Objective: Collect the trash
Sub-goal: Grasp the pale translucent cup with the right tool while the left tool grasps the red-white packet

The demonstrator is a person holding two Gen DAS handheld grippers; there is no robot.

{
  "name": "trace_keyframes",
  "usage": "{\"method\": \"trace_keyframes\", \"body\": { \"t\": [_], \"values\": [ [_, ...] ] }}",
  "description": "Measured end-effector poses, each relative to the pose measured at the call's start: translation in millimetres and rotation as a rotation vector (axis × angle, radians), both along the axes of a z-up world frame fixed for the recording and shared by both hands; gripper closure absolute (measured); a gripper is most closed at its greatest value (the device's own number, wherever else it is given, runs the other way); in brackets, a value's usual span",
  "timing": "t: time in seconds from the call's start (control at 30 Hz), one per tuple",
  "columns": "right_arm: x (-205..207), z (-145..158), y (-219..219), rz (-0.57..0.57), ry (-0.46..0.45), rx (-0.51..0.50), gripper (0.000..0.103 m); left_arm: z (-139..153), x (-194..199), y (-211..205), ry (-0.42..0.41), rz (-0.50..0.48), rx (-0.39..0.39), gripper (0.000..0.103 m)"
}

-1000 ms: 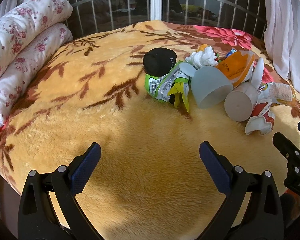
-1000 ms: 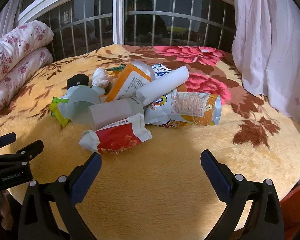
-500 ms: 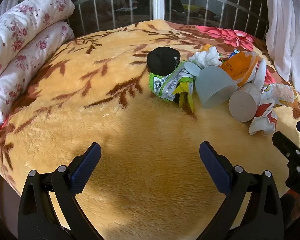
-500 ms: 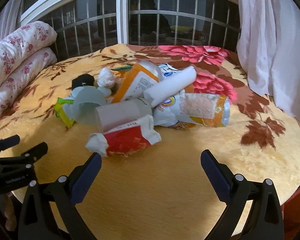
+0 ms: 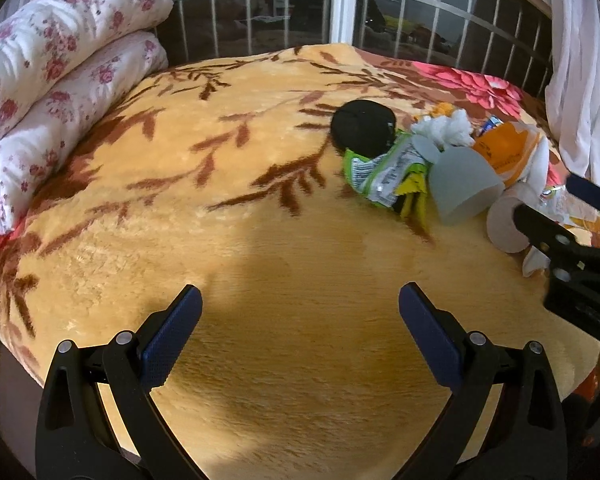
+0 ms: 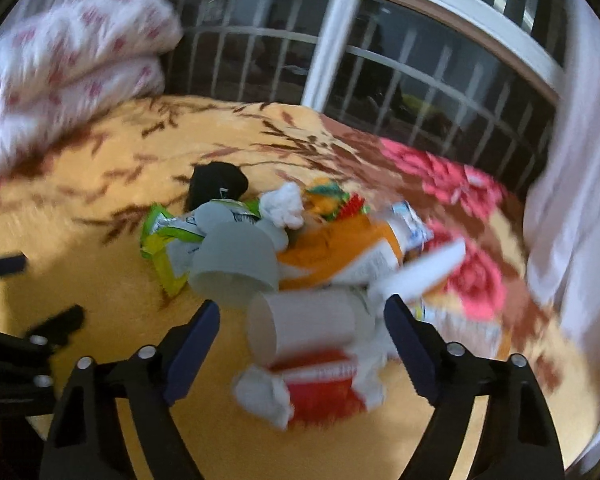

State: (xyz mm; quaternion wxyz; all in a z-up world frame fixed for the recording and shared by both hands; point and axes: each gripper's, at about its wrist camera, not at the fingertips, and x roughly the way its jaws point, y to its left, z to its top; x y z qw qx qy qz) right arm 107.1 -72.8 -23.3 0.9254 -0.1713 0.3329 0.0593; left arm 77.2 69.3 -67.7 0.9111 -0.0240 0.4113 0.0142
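Observation:
A heap of trash lies on the yellow plush blanket [image 5: 260, 240]: a black lump [image 5: 362, 128], a green wrapper [image 5: 384, 172], a grey cup [image 6: 236, 268], white tissue [image 6: 284, 208], an orange packet [image 6: 340, 248], a white paper cup [image 6: 304, 328] and a red-and-white wrapper [image 6: 316, 388]. My right gripper [image 6: 300, 312] is tilted, and its jaws are closing. The paper cup and red wrapper lie between them, and the pads stand apart from both. My left gripper [image 5: 300, 298] hangs open over bare blanket, short of the heap, with nothing between its fingers. The right wrist view is blurred.
A rolled floral quilt [image 5: 52, 80] lies at the far left. A barred window [image 5: 340, 12] runs behind the bed, with a white curtain [image 5: 580, 80] at the right. The blanket drops off at its front edge [image 5: 4, 344].
My right gripper has pushed forward into the heap, rolled, and narrowed its jaws around the paper cup and red wrapper. The left gripper has drifted slightly, and the heap has shifted right in its view.

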Motion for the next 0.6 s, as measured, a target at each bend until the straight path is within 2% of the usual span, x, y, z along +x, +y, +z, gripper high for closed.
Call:
{"method": "trace_keyframes", "body": {
  "t": [0.17, 0.3, 0.37, 0.4, 0.43, 0.5, 0.53, 0.6],
  "values": [
    [24, -14, 24, 0.054, -0.003, -0.189, 0.028, -4, 2, 13, 0.005, 0.02, -0.033, 0.007],
    [40, -26, 41, 0.059, -0.023, -0.313, 0.034, -5, 3, 15, -0.005, 0.024, -0.017, 0.007],
    [47, -31, 49, 0.062, -0.039, -0.38, 0.042, -6, 4, 15, -0.003, 0.023, -0.013, 0.007],
    [50, -34, 53, 0.062, -0.046, -0.412, 0.051, -7, 4, 15, -0.002, 0.024, -0.012, 0.007],
    [52, -36, 56, 0.068, -0.056, -0.442, 0.066, -7, 4, 15, -0.002, 0.023, -0.01, 0.007],
    [54, -38, 59, 0.079, -0.061, -0.465, 0.077, -8, 3, 15, -0.002, 0.023, -0.002, 0.007],
    [53, -38, 60, 0.084, -0.077, -0.473, 0.09, -9, 2, 14, -0.002, 0.023, 0.003, 0.007],
    [46, -34, 62, 0.1, -0.111, -0.467, 0.098, -9, 1, 14, 0.0, 0.023, 0.009, 0.007]
  ]
}}
